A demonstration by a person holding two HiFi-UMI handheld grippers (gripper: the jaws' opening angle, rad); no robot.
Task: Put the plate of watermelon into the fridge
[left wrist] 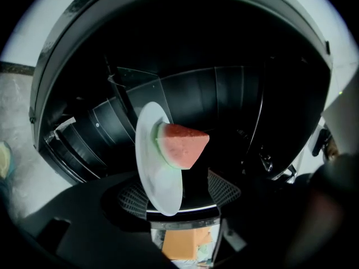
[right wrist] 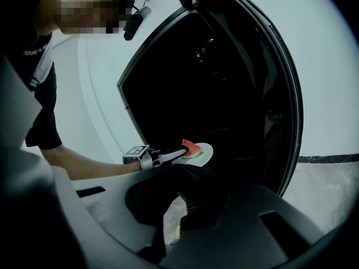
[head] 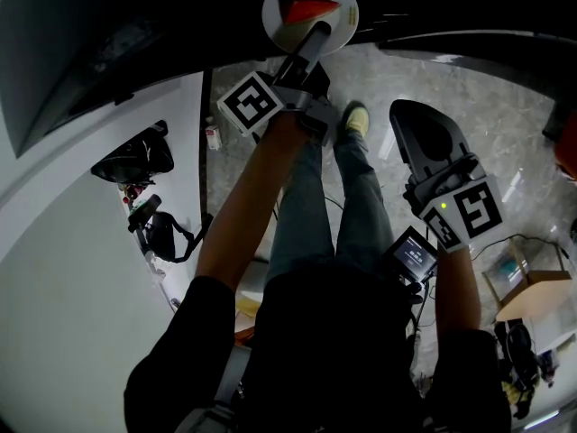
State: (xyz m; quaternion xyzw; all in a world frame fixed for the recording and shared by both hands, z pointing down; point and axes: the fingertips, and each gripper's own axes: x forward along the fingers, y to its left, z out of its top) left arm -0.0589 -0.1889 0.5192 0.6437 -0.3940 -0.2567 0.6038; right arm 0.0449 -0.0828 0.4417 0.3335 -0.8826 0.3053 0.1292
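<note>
White round plate point(head: 281, 31) carrying one watermelon wedge point(head: 306, 9), red flesh with a pale green rind; the wedge lies near the plate's middle. The plate is inside the dark opening of the fridge point(right wrist: 224, 88), low in that opening and level in the right gripper view point(right wrist: 205, 153); whether it rests on a shelf cannot be told. The left gripper point(left wrist: 179, 196) reaches in at the plate's near rim. Its jaws stand wide, and the meshed pads point(left wrist: 225, 189) lie either side of the rim without pressing it. Behind the plate point(left wrist: 150, 170) and wedge point(left wrist: 183, 144), clear panels point(left wrist: 140, 91) and dark ribbed walls line the interior. The right gripper point(head: 410, 120) is held apart from the fridge, above the grey floor point(head: 478, 79), jaws together with nothing between them. Beside the left arm, a white surface point(head: 72, 269) carries a black bag point(head: 135, 158); the person's shoe point(head: 354, 118) stands just before the fridge.
</note>
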